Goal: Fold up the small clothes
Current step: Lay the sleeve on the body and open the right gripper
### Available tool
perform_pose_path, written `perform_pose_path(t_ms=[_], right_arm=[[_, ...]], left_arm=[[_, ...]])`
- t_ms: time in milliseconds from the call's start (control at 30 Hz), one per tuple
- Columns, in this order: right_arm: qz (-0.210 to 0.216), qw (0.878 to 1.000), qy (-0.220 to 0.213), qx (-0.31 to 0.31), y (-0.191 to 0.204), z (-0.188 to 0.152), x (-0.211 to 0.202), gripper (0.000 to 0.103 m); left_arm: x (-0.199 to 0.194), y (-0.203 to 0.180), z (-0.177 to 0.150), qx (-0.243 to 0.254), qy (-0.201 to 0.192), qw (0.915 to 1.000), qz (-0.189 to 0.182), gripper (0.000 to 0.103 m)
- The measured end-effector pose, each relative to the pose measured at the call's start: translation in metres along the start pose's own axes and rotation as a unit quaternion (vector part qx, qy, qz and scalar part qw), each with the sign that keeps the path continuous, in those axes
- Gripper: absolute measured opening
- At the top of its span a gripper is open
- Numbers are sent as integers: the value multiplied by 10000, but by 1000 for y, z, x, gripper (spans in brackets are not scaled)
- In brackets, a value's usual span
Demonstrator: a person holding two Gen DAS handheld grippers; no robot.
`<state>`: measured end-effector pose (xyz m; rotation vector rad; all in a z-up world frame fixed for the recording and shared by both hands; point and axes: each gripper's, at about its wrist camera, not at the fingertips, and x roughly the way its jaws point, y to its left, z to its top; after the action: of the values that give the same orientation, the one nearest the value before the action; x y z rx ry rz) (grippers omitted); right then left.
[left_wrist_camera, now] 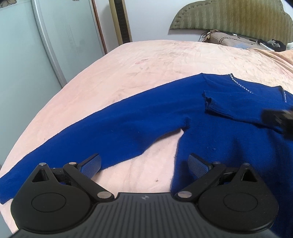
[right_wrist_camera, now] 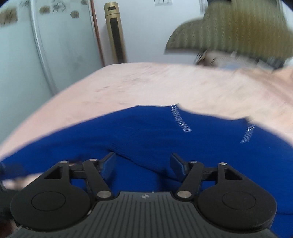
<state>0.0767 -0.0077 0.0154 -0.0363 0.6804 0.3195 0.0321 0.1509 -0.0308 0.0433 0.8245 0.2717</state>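
Blue knit lies spread across the pink bedspread (left_wrist_camera: 146, 60): a small sweater (left_wrist_camera: 210, 131), flat on its front or back, I cannot tell which. Taking the sweater as my marker, the padded olive headboard (left_wrist_camera: 232, 16) stands well beyond its neckline, with a patterned pillow (left_wrist_camera: 230, 40) and some dark bits just under the headboard. Beyond the sweater's long sleeve (left_wrist_camera: 91, 135) are a frosted wardrobe door (left_wrist_camera: 23, 55) and a tall gold tower unit (right_wrist_camera: 115, 33) against the wall. Nothing lies on the bedspread between me and the sweater.

That sleeve stretches out straight to the side from the body. The other sleeve is folded across the chest, its ribbed cuff (left_wrist_camera: 208, 102) resting on the body below a line of sparkling trim (left_wrist_camera: 241, 86) at the neckline.

My left gripper (left_wrist_camera: 144, 166) hangs over the armpit gap, where a wedge of bedspread shows between sleeve and body. Its jaws stand wide apart with nothing between them; one finger is over the long sleeve's lower edge, the other over the body's side edge.

My right gripper (right_wrist_camera: 142, 164) is over the sweater's chest, just short of the folded sleeve. Its jaws are apart and hold nothing; its view is blurred.
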Motion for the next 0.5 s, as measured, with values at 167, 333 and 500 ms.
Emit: perform_pose_path(t_ms=[167,333,500], right_arm=[[-322,9993,-184,109,-13,-29,-45,97],[-421,9980,-130,452,-35,-47,-64,99],[-335,9978,-141,548,-53,-56,-67,99]], left_arm=[[1,-4,-1,25,89,10000,23,102],[-3,-7,-5,49,138,9997,195,102],[-6,-5,-8,-12,193,9990,403,102]])
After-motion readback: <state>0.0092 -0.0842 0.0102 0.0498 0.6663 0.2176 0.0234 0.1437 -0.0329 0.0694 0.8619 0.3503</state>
